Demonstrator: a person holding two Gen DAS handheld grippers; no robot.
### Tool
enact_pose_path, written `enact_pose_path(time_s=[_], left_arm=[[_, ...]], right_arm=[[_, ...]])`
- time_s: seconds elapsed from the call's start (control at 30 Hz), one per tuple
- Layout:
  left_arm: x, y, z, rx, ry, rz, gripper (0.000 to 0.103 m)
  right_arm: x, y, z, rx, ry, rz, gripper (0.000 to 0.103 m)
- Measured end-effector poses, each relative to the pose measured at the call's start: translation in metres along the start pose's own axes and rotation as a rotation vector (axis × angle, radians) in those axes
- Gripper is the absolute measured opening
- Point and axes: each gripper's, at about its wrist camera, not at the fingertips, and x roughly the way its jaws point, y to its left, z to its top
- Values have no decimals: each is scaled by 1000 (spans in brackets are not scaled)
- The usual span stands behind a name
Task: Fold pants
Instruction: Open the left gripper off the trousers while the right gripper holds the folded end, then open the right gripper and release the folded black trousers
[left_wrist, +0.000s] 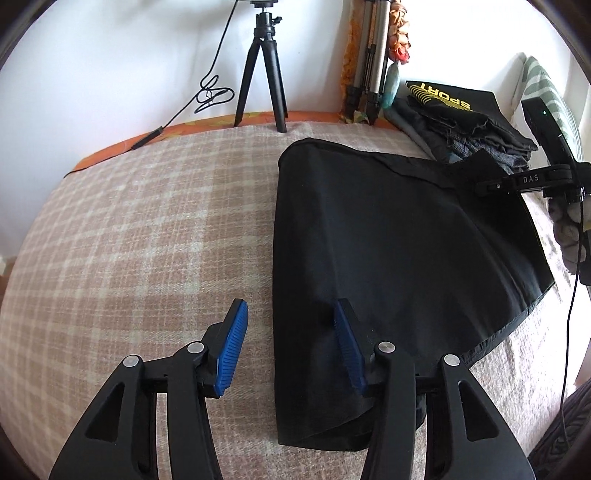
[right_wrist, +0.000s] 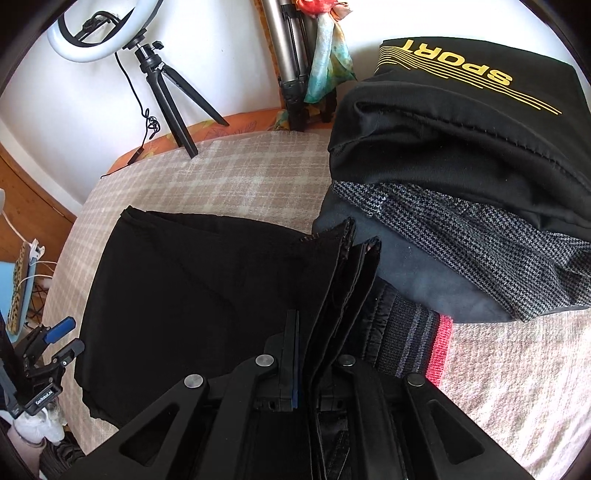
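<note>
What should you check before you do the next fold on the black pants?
1. Pants flat on the blanket: ok, mostly smooth.
2. Left hand-held gripper open, astride the pants' left edge: ok.
3. Right hand-held gripper pinching the cloth layers: ok.
4. Lower corner of the pants straight: not ok, it looks uneven.
5. Clothes pile clear of the pants: not ok, it touches them.
6. Tripod out of the way: ok.
</note>
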Motion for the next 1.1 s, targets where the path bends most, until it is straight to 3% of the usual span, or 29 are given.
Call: enact_pose_path(time_s=[0.07, 0.23, 0.47, 0.77, 0.9, 1.1], left_arm=[[7, 1, -4, 1, 24, -2, 47], [10, 7, -7, -19, 40, -6, 47], [8, 19, -5, -112, 33, -31, 47], [13, 17, -7, -101, 43, -30, 47], [14, 14, -10, -90, 44, -37, 47], [12, 16, -14, -85, 42, -63, 47]], right_arm=[[-7, -7, -1, 11, 0, -24, 26], [-36, -20, -4, 12, -74, -94, 28], [-55, 41, 4, -138, -155, -28, 28], [-15, 139, 25, -270, -140, 116, 28], [15, 179, 32, -312, -89, 183, 21], [65, 216, 48, -343, -5, 174, 17]])
